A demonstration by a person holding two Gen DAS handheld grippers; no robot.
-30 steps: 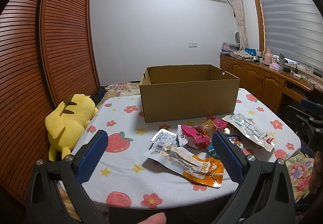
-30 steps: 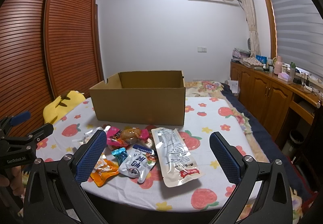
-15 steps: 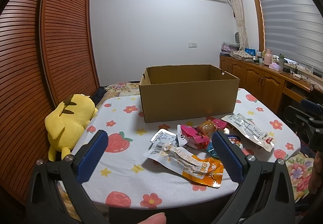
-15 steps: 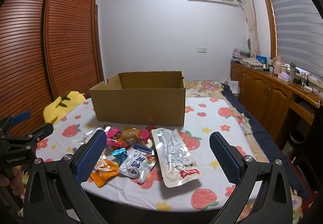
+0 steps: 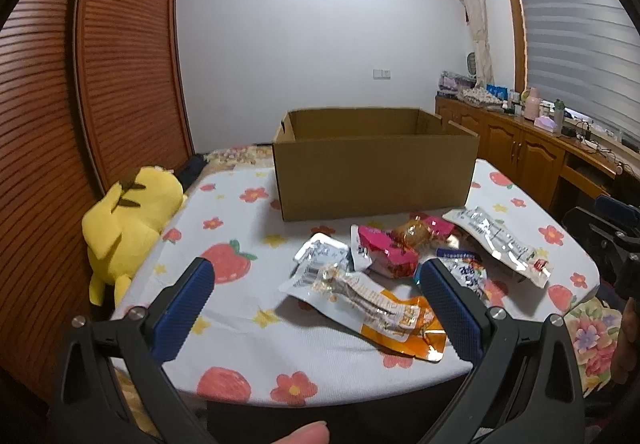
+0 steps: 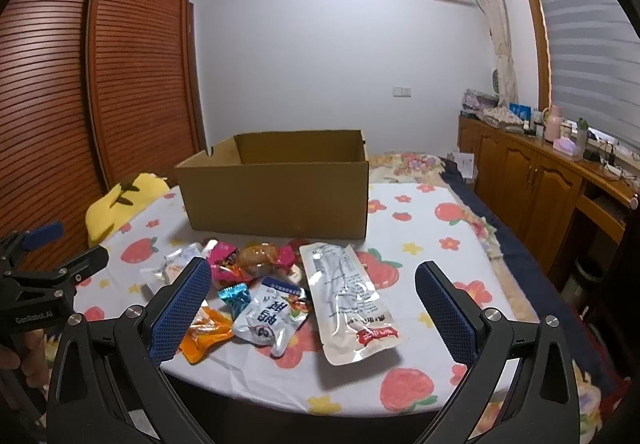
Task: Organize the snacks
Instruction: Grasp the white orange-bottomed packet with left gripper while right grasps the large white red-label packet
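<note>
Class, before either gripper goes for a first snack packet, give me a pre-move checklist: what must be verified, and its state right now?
1. Left gripper open and empty: ok.
2. Right gripper open and empty: ok.
3. Cardboard box open at the top, ready to receive: ok.
4. Box interior free of items: cannot tell, the floor is hidden by its front wall.
5. Long clear packet lies on top, unobstructed, between the right fingers: ok.
6. Orange packet free to lift: not ok, partly overlapped by neighbouring packets.
</note>
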